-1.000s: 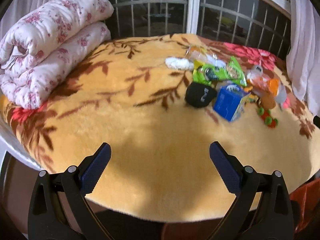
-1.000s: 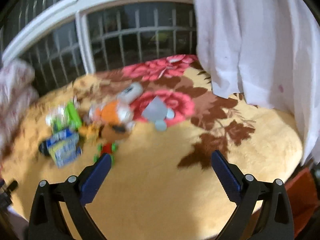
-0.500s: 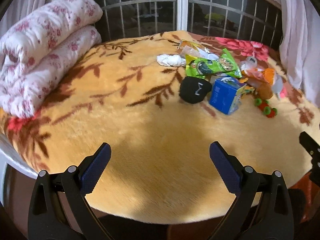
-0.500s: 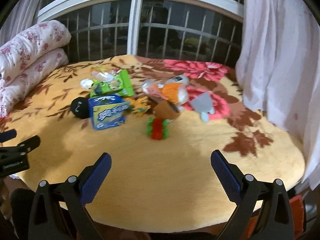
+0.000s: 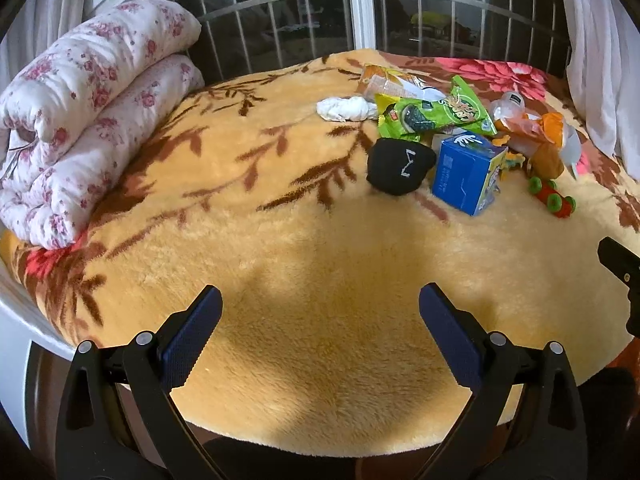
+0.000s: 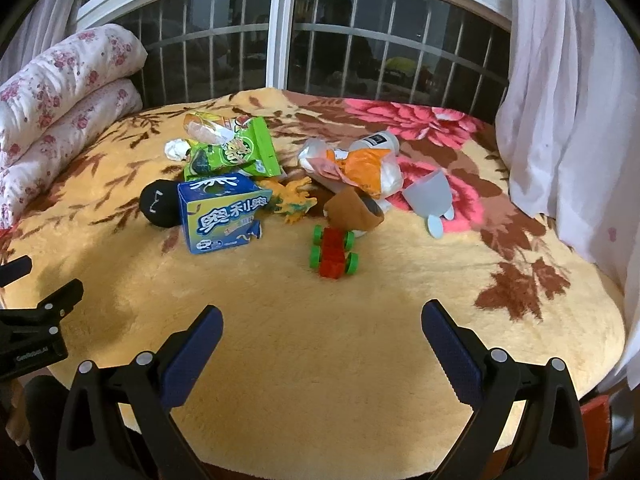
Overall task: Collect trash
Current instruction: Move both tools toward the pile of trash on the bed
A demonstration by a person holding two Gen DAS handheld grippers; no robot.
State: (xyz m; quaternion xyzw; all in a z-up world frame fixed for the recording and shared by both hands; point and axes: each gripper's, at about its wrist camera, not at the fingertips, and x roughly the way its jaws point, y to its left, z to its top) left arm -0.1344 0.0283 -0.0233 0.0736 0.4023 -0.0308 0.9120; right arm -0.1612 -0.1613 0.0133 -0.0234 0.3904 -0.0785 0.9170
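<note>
Both of your claws are spread wide and carry nothing: the left gripper (image 5: 320,316) and the right gripper (image 6: 322,334) hang over the near edge of the bed, well apart from the clutter. The trash lies in a heap toward the far edge, near the window: a green snack bag (image 6: 234,154), a blue cookie box (image 6: 220,212), a crumpled white tissue (image 5: 346,109), an orange-and-white wrapper (image 6: 360,168) and a yellow packet (image 5: 390,80). Your main risk, as I judge it, is grabbing the wrong thing, because toys sit mixed in with the litter: a black plush (image 5: 400,165) touches the box, a red toy car with green wheels (image 6: 334,252) lies just in front of the heap, and a yellow toy creature (image 6: 292,200) is wedged between box and wrapper. The bags overlap, so pinching one may drag its neighbour or scatter the pile. Thin film may slip out of smooth pads, and the box looks open at one corner, so it could crush or spill if you squeeze hard. The blanket (image 5: 280,240) is deep yellow plush with brown leaves and pink flowers; its pile could snag your fingertips or get pinched along with a flat wrapper. A folded floral quilt (image 5: 88,120) is stacked at the left edge, a barred window (image 6: 280,40) runs behind, a white curtain (image 6: 572,100) hangs at the right, and no bin is clearly in view.
</note>
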